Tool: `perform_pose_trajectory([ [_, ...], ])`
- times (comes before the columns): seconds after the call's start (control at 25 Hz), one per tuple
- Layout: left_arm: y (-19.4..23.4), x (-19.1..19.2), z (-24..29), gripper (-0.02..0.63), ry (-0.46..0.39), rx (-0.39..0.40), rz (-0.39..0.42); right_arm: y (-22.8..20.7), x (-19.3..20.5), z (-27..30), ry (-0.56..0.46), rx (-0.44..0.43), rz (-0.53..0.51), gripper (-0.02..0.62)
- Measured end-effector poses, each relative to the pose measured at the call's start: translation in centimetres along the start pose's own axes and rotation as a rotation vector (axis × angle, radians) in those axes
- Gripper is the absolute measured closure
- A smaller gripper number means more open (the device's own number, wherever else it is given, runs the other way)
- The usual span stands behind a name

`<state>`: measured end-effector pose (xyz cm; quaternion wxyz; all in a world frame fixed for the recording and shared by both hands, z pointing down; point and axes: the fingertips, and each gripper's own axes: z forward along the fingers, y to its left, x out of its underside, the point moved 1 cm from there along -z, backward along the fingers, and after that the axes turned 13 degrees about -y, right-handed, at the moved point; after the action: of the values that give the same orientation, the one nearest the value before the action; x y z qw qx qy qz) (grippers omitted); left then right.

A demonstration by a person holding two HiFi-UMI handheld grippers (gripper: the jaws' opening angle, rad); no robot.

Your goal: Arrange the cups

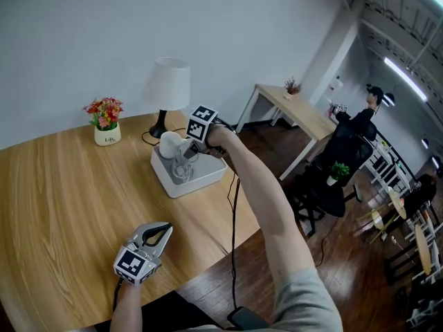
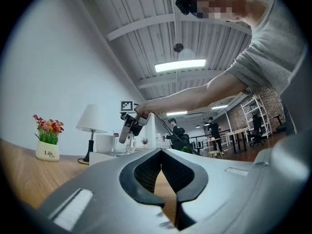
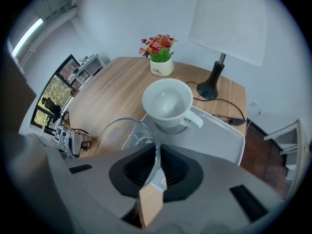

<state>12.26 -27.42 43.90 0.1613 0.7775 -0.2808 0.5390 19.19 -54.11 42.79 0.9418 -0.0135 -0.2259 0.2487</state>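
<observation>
A clear glass cup (image 3: 124, 136) stands in the white tray (image 3: 222, 138) beside a white mug (image 3: 167, 103) whose handle points right. My right gripper (image 3: 157, 172) points steeply down, shut on the glass cup's rim, with one jaw inside the cup and the other outside. The head view shows that gripper (image 1: 188, 152) over the tray (image 1: 201, 180), next to the mug (image 1: 169, 144). My left gripper (image 1: 166, 227) rests low near the table's front edge, well away from the tray, shut with nothing between its jaws (image 2: 168, 199).
A white-shaded lamp (image 1: 168, 88) with a black base and cord stands just behind the tray. A small pot of flowers (image 1: 106, 123) sits to its left. The wooden table's edge (image 1: 228, 254) runs on the right. A second table (image 1: 294, 109) and people are beyond it.
</observation>
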Motion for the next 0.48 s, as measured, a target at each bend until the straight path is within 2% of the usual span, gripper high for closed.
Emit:
perform_pose_trajectory([
  [0.04, 0.0, 0.0, 0.0, 0.597, -0.002, -0.003, -0.001, -0.1, 0.0, 0.0, -0.005, 0.005, -0.015, 0.533],
  [0.48, 0.4, -0.1, -0.1, 0.597, -0.002, -0.009, 0.003, 0.1, 0.0, -1.1, -0.059, -0.001, -0.03, 0.529],
])
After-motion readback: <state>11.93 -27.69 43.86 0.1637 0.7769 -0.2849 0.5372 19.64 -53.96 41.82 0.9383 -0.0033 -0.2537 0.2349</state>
